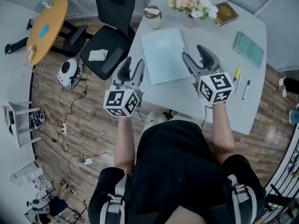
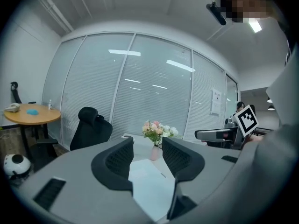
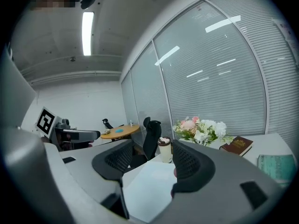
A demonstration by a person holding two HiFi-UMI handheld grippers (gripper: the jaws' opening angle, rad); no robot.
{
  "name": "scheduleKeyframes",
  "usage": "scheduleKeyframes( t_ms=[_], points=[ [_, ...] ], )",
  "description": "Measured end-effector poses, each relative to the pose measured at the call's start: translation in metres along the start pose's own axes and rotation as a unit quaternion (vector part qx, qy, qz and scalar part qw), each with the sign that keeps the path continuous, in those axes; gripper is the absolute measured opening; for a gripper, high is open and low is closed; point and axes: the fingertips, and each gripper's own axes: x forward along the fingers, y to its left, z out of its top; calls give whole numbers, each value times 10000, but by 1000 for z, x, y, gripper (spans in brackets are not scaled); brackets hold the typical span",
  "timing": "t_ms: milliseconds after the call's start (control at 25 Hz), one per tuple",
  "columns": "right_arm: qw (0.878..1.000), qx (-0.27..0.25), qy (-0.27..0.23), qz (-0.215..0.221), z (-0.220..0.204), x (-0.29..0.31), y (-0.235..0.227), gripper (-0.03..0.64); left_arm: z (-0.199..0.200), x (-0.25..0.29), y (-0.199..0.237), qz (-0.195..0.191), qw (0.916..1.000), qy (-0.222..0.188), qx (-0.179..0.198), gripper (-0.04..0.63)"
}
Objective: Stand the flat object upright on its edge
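Lying flat on the white table (image 1: 222, 43), a pale-blue rectangular folder (image 1: 162, 55)

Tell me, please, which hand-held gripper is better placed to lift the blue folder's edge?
Probably the right hand-held gripper: open, over the table, beside the folder's right edge; the left hand-held gripper hangs at the table's rim.

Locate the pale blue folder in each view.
Head view: folder upper centre, flat on the table.
Left gripper view: bottom centre, below the flowers.
Right gripper view: bottom centre, lower left of the flowers.
Shared landmark: the flowers, beyond the folder in all three.
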Motion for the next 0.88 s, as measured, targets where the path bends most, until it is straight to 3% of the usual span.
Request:
scheduleKeyframes(
  t_ms=[320,880],
  points=[
    [9993,152,332,59,-12,22,-33,268,-19,33,11,199,9987,284,-370,189],
    [9947,106,1008,-191,-56,81,-60,267,-69,80,60,75,9911,878,-994,189]
  ],
)
